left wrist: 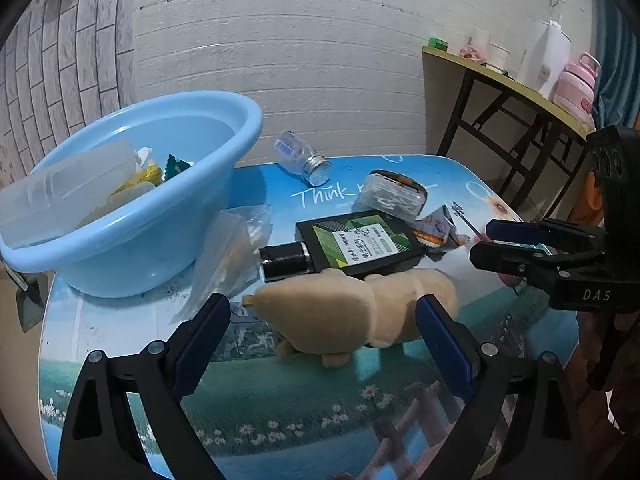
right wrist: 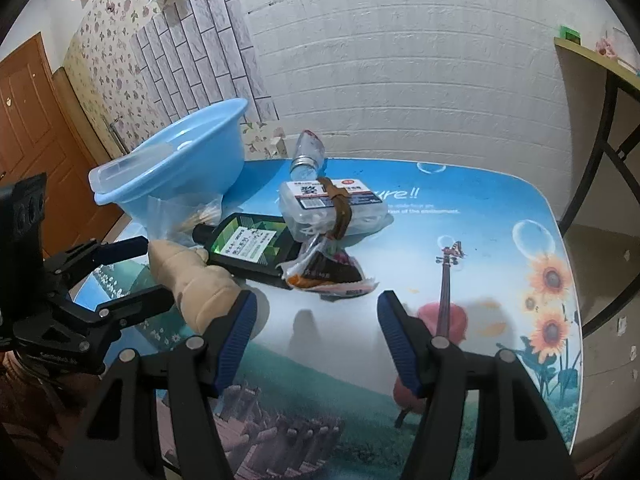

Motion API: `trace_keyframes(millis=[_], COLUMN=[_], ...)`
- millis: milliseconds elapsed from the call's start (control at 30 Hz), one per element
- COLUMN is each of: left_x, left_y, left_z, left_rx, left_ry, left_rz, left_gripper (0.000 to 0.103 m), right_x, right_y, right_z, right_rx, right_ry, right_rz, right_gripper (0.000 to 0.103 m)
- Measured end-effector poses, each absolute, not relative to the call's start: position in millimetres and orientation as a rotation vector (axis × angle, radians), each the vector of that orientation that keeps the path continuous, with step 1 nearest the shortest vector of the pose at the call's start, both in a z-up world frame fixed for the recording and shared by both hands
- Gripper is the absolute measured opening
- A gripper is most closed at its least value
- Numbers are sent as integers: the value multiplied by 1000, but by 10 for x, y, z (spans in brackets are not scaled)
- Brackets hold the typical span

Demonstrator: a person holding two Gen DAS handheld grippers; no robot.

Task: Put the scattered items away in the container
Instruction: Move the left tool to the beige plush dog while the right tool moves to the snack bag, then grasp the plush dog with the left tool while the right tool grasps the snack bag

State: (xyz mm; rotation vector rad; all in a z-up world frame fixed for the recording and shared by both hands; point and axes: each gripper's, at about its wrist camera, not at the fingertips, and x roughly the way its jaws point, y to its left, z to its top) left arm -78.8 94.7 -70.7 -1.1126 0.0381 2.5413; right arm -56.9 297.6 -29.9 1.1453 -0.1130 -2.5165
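The soft toy (left wrist: 352, 316), a tan plush animal, lies on the table (left wrist: 280, 400) right ahead of the left gripper (left wrist: 322, 316), between its two spread fingers; the blue pads (left wrist: 200, 344) stand on either side of it with a gap, not pressing. Just beyond the toy rests a flat black bottle (left wrist: 356, 246) with a green label, its cap pointing toward a clear plastic bag (left wrist: 228, 256). Further ahead and to the left of this gripper sits the blue basin (left wrist: 132, 208), already holding a clear plastic box and some yellow and green bits. Beyond the bottle lie a clear box of cotton swabs (left wrist: 390, 196), a crumpled snack wrapper (left wrist: 436, 228) and a small glass jar (left wrist: 302, 158) on its side.

The right gripper (right wrist: 316, 334) hovers half open over bare table, nothing between its fingers. The wrapper (right wrist: 328, 272) lies just ahead of it; the toy (right wrist: 192, 280) is by its left finger.
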Motion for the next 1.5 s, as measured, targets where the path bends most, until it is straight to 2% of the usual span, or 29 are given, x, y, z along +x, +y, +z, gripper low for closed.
trace_keyframes(millis=[400, 533, 567, 600, 633, 833, 933, 1000, 1433, 1467, 1500], left_x=[-938, -941, -940, -932, -929, -904, -863, -818, -400, -375, -341], left_y=[869, 905, 912, 919, 923, 870, 840, 812, 553, 535, 508], left_z=[-804, -799, -798, -789, -782, -766, -747, -720, -516, -523, -533], left_rx=[-1135, -1103, -1099, -1089, -1081, -1091, -1086, -1077, -1027, -1031, -1039], left_ry=[-50, -70, -69, -55, -45, -77, -71, -73, -66, -66, -67], left_rz=[2486, 2428, 2418, 2423, 2424, 2411, 2421, 2433, 2513, 2517, 2522], left_gripper=[93, 67, 65, 57, 53, 50, 49, 49, 49, 49, 49], right_x=[-790, -856, -863, -873, -887, -931, -894, -876, -523, -483, -451], right_y=[2957, 2905, 2894, 2882, 2869, 2838, 2839, 2848, 2857, 2825, 2793], right_z=[-318, -340, -345, -354, -369, -453, -441, -422, -153, -133, -122], right_rx=[1146, 1160, 1161, 1166, 1172, 1205, 1184, 1182, 1092, 1082, 1078], right_ry=[-135, -134, -127, -119, -113, -121, -105, -99, -98, -88, -74], right_rz=[-2508, -2491, -2489, -2488, -2489, -2458, -2462, -2452, -2425, -2418, -2417], right_gripper=[62, 62, 62, 62, 62, 62, 44, 38, 33, 29, 20])
